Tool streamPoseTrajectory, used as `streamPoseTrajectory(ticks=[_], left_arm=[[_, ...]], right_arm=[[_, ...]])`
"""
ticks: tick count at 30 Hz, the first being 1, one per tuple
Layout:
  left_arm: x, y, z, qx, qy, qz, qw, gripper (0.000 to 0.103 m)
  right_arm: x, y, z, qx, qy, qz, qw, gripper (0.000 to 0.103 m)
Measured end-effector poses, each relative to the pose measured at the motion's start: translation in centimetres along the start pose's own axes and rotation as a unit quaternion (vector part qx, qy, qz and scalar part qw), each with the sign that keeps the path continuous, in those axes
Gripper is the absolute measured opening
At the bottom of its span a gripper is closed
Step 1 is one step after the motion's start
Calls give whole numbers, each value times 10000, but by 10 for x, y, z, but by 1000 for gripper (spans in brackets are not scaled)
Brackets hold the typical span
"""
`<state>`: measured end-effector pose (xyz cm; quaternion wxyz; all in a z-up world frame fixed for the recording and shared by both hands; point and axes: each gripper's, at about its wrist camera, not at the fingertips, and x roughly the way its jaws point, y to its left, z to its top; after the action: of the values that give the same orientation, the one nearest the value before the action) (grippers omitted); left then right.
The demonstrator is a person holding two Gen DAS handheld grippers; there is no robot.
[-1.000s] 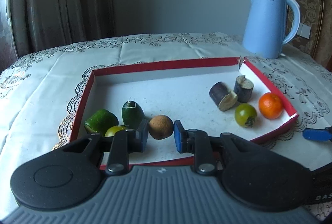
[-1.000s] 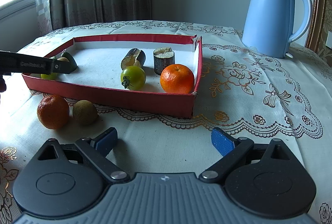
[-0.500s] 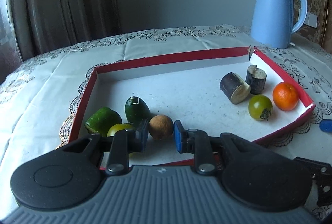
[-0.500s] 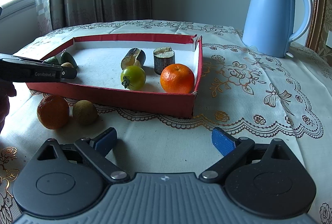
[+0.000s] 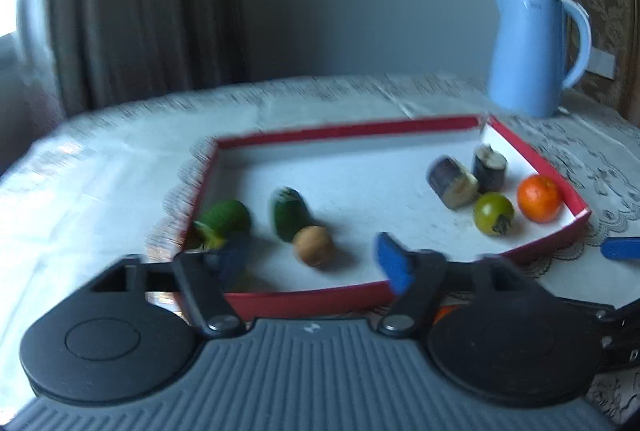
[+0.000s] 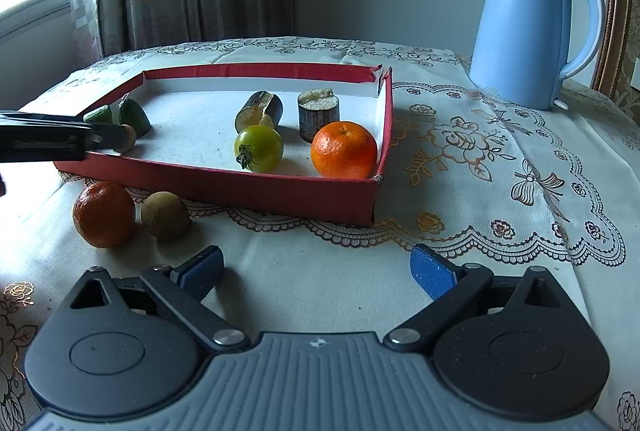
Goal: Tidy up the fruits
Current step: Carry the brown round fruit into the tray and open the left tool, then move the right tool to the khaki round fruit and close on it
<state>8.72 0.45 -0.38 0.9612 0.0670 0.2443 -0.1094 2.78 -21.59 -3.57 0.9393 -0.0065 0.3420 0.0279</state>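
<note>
A red-rimmed white tray (image 5: 352, 129) holds two green fruit pieces (image 5: 290, 213), two dark cane pieces (image 5: 452, 183), a green tomato (image 5: 493, 213) and an orange (image 5: 539, 198). A brown round fruit (image 5: 313, 245) lies on the tray floor near the front wall. My left gripper (image 5: 314, 263) hovers just behind it, jaws opening, pads clear of the fruit on both sides. In the right wrist view a second orange (image 6: 103, 214) and a second brown fruit (image 6: 165, 215) lie on the cloth in front of the tray. My right gripper (image 6: 316, 271) stands open and empty over the cloth.
A blue kettle (image 6: 532, 27) stands at the back right on the embroidered tablecloth (image 6: 480, 167). Curtains hang behind the table at the left. The left gripper's arm (image 6: 40, 143) reaches over the tray's left front corner.
The left jaws, shut on the brown fruit before, have spread wide and the fruit now lies free in the tray. The left view has pulled back slightly. The right gripper has not moved.
</note>
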Motion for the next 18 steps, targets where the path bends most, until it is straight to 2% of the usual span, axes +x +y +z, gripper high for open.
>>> streamPoseTrajectory(ticks=[4,6,11,18], left_arm=[[-28,10,-5,-86,-458,482,9978,85],[-39,17,-9,-241,-525,484,9972,87],[-54,25,-25,-408,-408,299,9979,90],[-52,25,-41,-297,-149,371,9988,91]], right_arm=[[0,0,0,0,3,-1,10000,101],[1,-1,1,2,3,0,10000,101],[1,-1,1,2,5,0,10000,101],[1,-1,1,3,7,1,10000,101]])
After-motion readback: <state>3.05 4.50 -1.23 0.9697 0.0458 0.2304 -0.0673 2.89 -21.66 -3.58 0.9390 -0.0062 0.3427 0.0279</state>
